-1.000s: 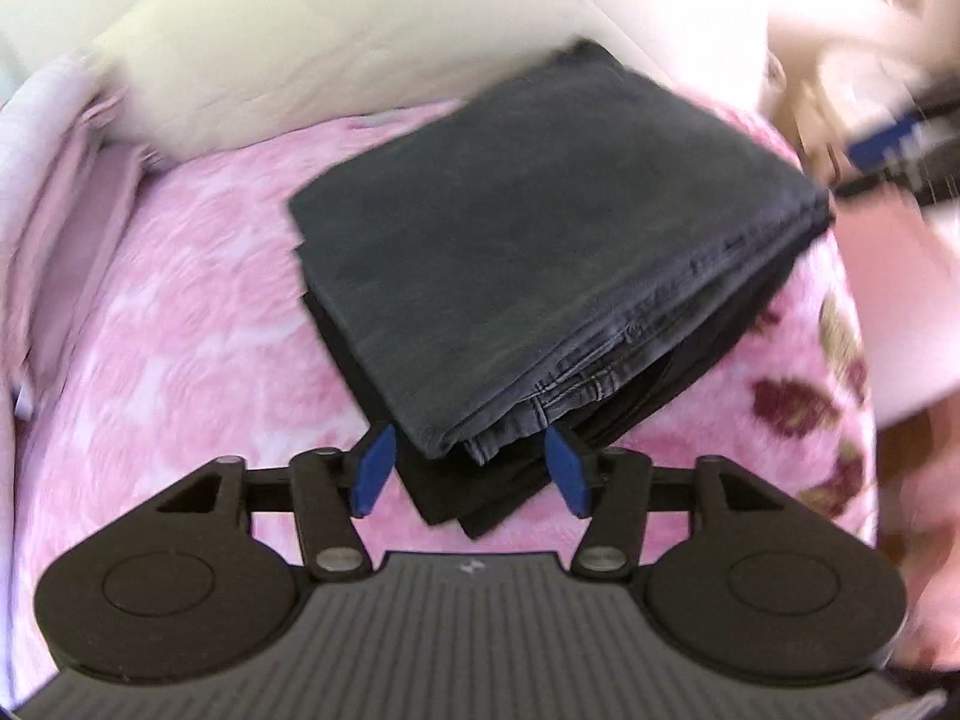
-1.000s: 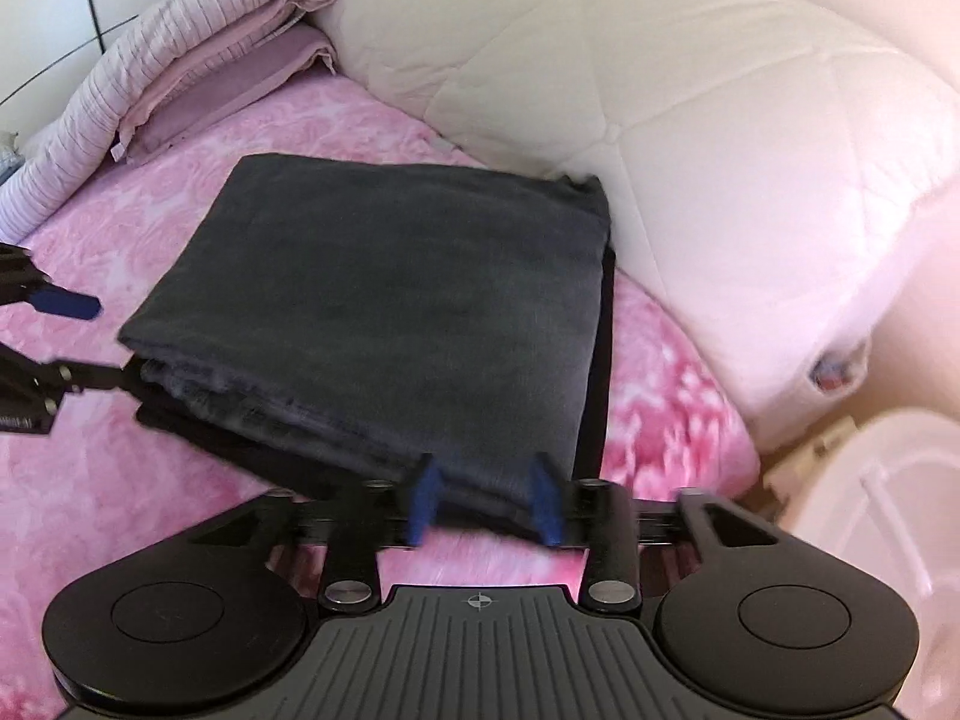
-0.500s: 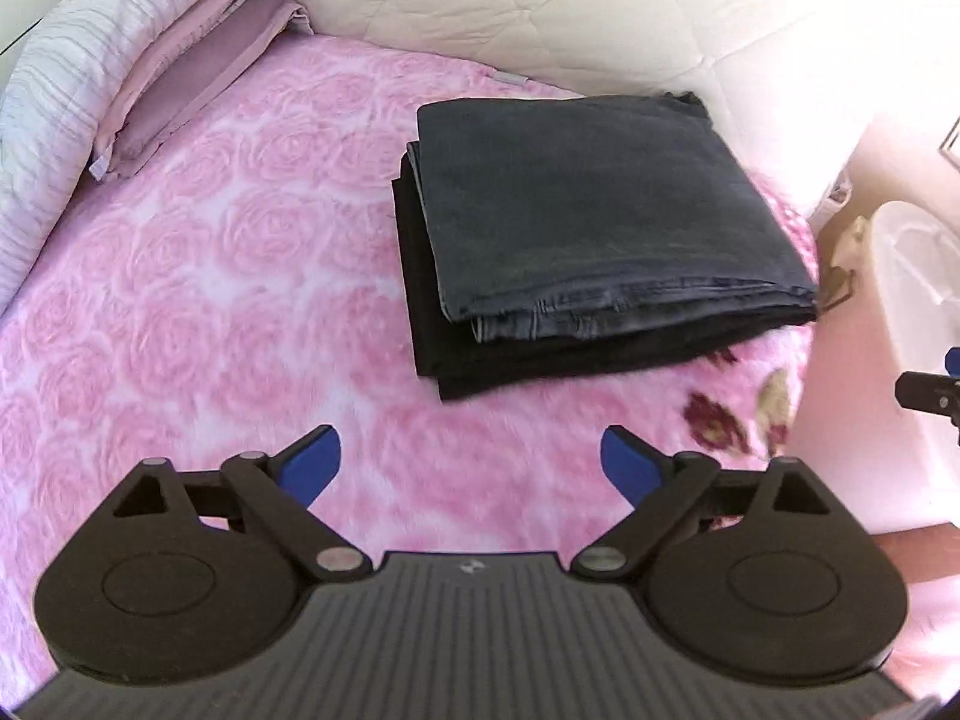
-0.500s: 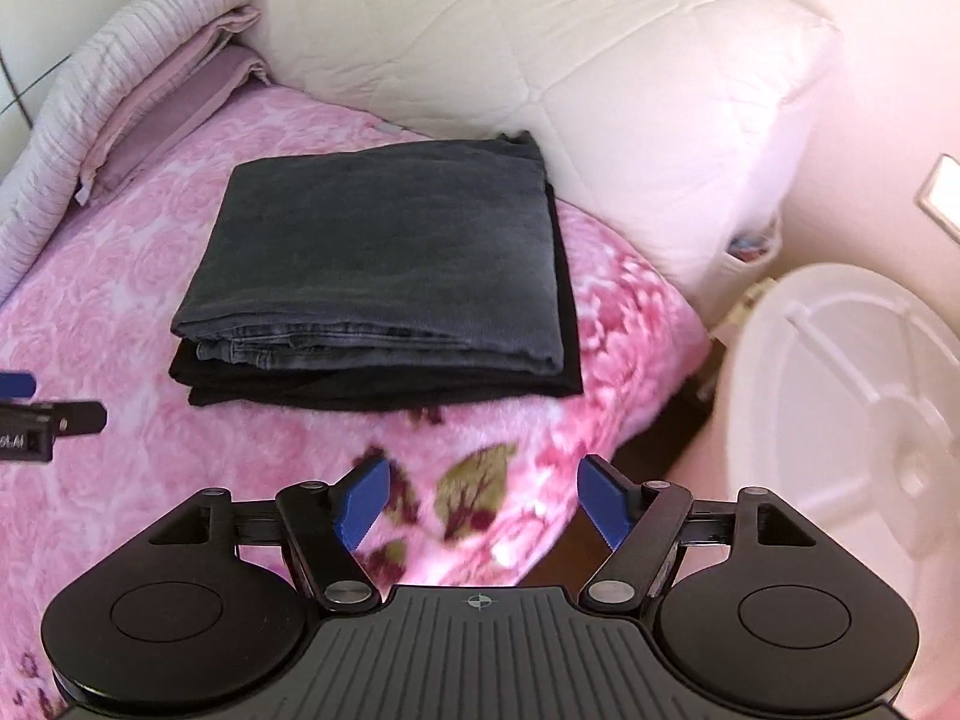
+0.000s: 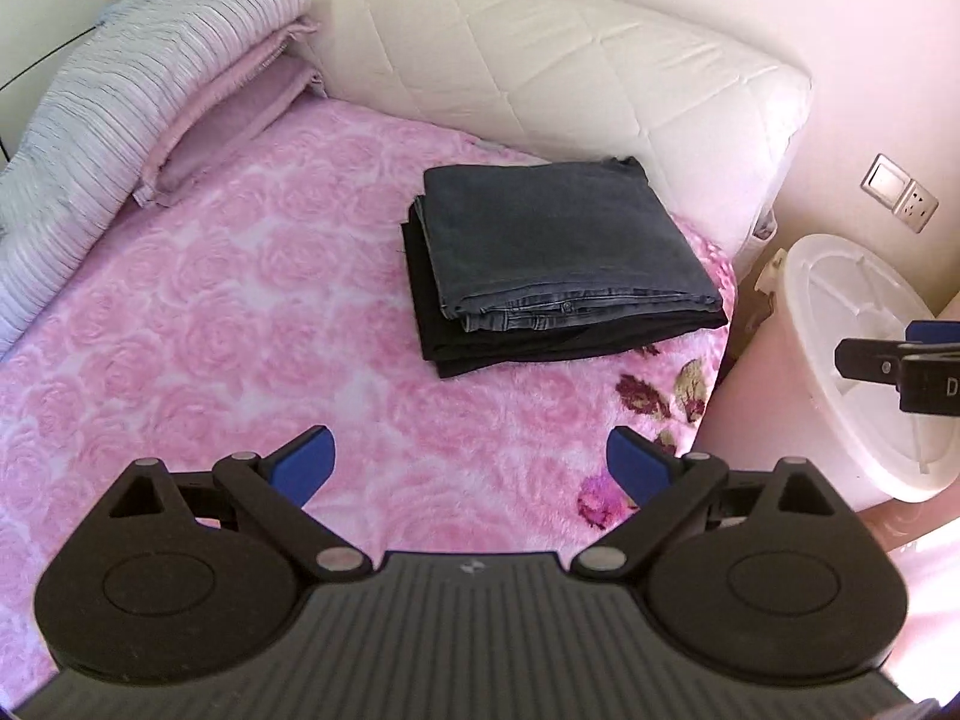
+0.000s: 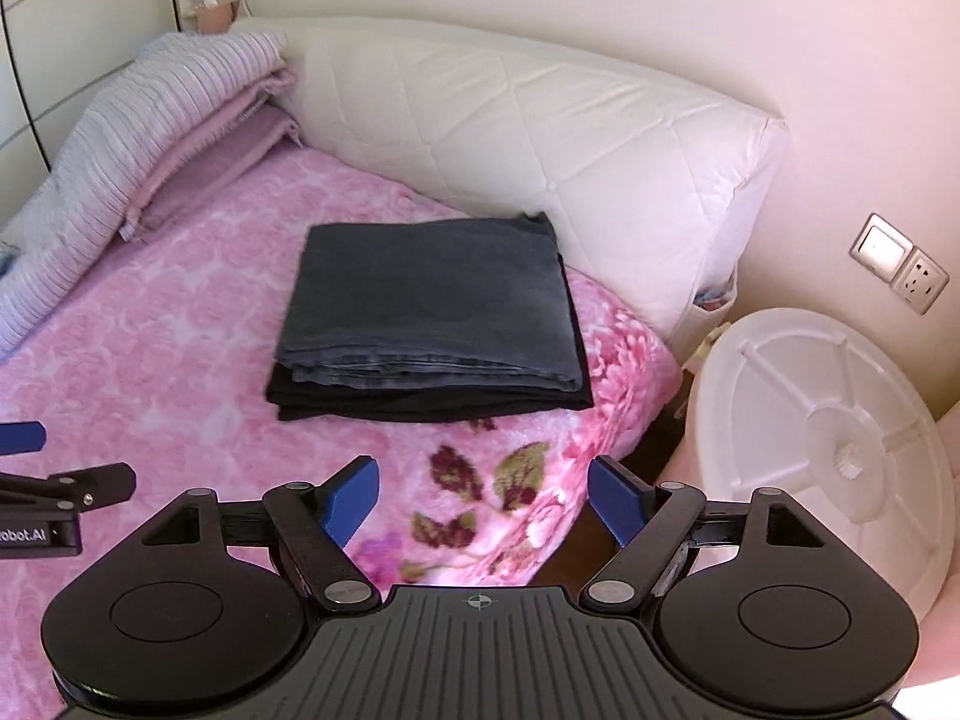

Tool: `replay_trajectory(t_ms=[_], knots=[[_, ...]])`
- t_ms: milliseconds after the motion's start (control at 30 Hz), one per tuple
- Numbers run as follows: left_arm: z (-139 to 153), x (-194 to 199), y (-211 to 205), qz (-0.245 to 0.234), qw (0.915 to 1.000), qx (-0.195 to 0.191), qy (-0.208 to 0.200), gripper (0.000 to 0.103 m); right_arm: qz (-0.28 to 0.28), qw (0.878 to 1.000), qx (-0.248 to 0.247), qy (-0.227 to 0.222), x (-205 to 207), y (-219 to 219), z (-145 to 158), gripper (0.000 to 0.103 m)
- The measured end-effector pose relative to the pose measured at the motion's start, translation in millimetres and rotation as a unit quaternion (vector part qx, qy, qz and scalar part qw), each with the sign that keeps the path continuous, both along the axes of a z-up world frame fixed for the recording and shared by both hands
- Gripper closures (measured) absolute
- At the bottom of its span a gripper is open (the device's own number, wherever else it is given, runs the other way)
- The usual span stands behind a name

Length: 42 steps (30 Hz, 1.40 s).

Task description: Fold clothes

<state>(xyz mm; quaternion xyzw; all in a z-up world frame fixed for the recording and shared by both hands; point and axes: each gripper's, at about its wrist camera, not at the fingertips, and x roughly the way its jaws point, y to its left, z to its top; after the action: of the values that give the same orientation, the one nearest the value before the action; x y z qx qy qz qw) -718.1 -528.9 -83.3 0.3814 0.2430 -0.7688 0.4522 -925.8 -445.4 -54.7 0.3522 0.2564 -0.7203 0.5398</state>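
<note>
A folded dark grey pair of jeans (image 5: 558, 240) (image 6: 432, 294) lies on top of a folded black garment (image 5: 540, 354) (image 6: 420, 407), stacked near the right edge of the pink rose blanket (image 5: 210, 330). My left gripper (image 5: 468, 462) hovers open above the blanket, well short of the stack, with nothing between its blue pads. My right gripper (image 6: 483, 492) hangs over the blanket's flowered corner; its jaws are opening and hold nothing. Each gripper's tip shows at the edge of the other's view: the right one (image 5: 900, 360), the left one (image 6: 48, 480).
A white quilted cushion (image 5: 540, 60) lines the back of the bed. Striped and lilac folded bedding (image 5: 120, 90) lies at the far left. A white round tub with a ribbed lid (image 6: 828, 420) stands beside the bed on the right, under a wall switch and socket (image 6: 900, 270).
Both grippers let go of the near edge of the jeans stack, opened wide, and pulled back and up. The stack now lies farther away, resting on the blanket.
</note>
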Motion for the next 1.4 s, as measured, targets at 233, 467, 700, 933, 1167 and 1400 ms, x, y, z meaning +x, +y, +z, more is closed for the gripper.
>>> replay_trajectory(t_ms=[233,467,700,933,1167,1400], knots=[[15,21,26,0.007,0.9999,-0.011,0.005,0.008,0.012,1.000,-0.018,-0.006,24,19,18,0.023],[29,29,41,0.018,0.9996,-0.011,0.018,0.010,0.015,0.999,-0.032,-0.006,35,34,30,0.023],[42,26,48,0.028,0.9990,-0.021,0.027,0.010,0.013,0.999,-0.043,-0.001,32,42,39,0.023],[50,17,51,0.029,0.9982,-0.037,0.036,0.010,0.019,0.999,-0.048,0.017,32,46,51,0.023],[55,9,52,0.027,0.9978,-0.037,0.048,0.010,0.015,0.998,-0.048,0.033,31,53,60,0.023],[56,8,60,0.018,0.9977,-0.043,0.050,0.010,0.009,0.998,-0.047,0.041,33,62,64,0.023]])
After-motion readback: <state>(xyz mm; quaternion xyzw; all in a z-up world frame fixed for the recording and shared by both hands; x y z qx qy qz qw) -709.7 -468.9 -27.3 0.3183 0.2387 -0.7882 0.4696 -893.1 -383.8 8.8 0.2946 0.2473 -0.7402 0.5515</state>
